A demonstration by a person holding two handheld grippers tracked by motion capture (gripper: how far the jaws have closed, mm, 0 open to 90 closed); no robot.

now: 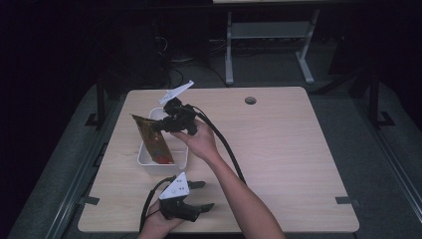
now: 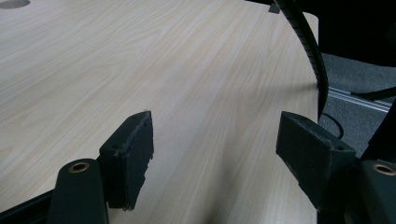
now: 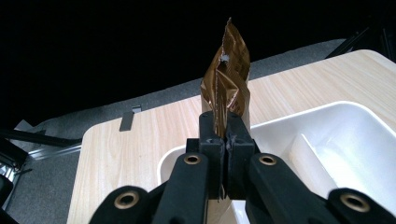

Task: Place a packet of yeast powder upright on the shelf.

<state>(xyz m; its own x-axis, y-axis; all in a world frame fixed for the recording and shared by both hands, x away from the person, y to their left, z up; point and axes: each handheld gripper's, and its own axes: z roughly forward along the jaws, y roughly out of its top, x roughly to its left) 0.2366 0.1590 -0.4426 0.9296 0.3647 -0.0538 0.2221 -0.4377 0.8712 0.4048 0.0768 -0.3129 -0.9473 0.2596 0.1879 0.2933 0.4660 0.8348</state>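
Observation:
A crinkled gold-brown foil packet (image 1: 152, 138) hangs over the white bin (image 1: 144, 158) at the table's left, its lower end down in the bin. My right gripper (image 1: 161, 124) is shut on the packet's edge; in the right gripper view the two jaws press together on the packet (image 3: 229, 79), which rises above them. The bin's white rim (image 3: 299, 112) curves behind and to the right there. Near the front edge of the table my left gripper (image 1: 204, 195) rests in a hand, open, with bare wood between its pads (image 2: 130, 158).
The light wooden table (image 1: 288, 149) stretches bare to the right, with a round cable hole (image 1: 250, 100) at the back. The right gripper's black cable (image 1: 226, 147) runs along the forearm and crosses the left gripper view as a ribbed hose (image 2: 306, 42). Dark floor surrounds the table.

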